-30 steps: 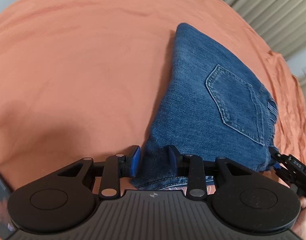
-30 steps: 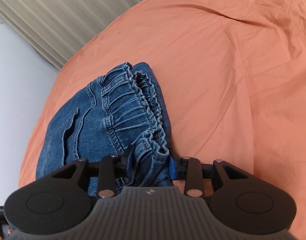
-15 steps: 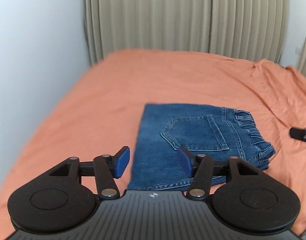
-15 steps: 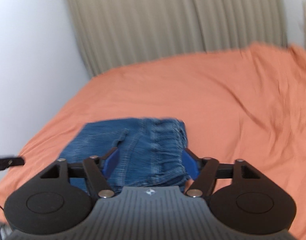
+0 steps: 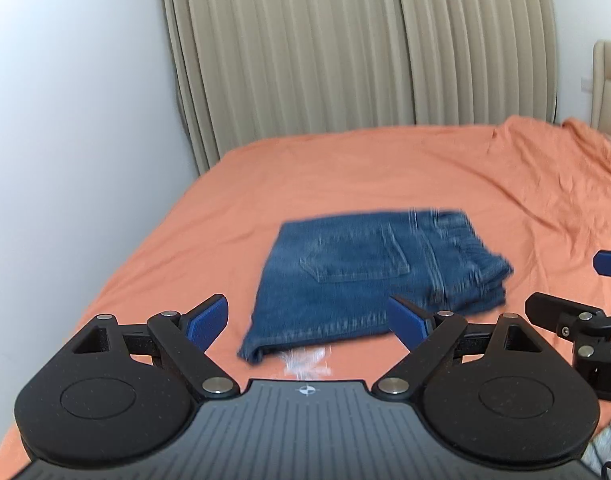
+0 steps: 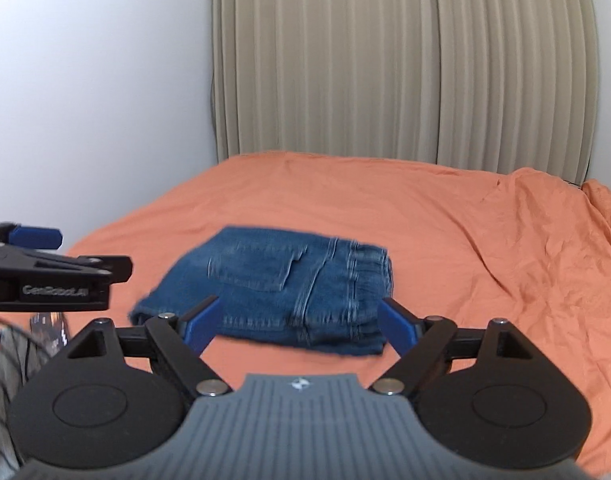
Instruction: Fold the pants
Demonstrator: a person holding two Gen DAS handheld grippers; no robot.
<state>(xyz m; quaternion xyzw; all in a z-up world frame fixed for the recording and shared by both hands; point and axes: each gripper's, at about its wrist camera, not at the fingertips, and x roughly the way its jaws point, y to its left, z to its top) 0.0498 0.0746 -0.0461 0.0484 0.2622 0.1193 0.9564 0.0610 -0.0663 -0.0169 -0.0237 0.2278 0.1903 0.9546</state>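
Note:
The blue jeans point(image 5: 369, 276) lie folded into a compact rectangle on the orange bed sheet point(image 5: 385, 168), back pocket up, waistband to the right. They also show in the right wrist view point(image 6: 281, 284). My left gripper point(image 5: 309, 322) is open and empty, held above and in front of the jeans' near edge. My right gripper point(image 6: 299, 322) is open and empty, also pulled back from the jeans. Each gripper shows at the edge of the other's view: the right one point(image 5: 585, 300) and the left one point(image 6: 45, 268).
Beige curtains point(image 5: 345, 48) hang behind the bed. A white wall point(image 5: 65, 120) runs along the left side. A padded headboard point(image 5: 609, 80) stands at the far right. The sheet is wrinkled on the right point(image 6: 545, 248).
Both grippers let go of the jeans, opened wide and drew back and up. The jeans now lie flat and folded on the bed.

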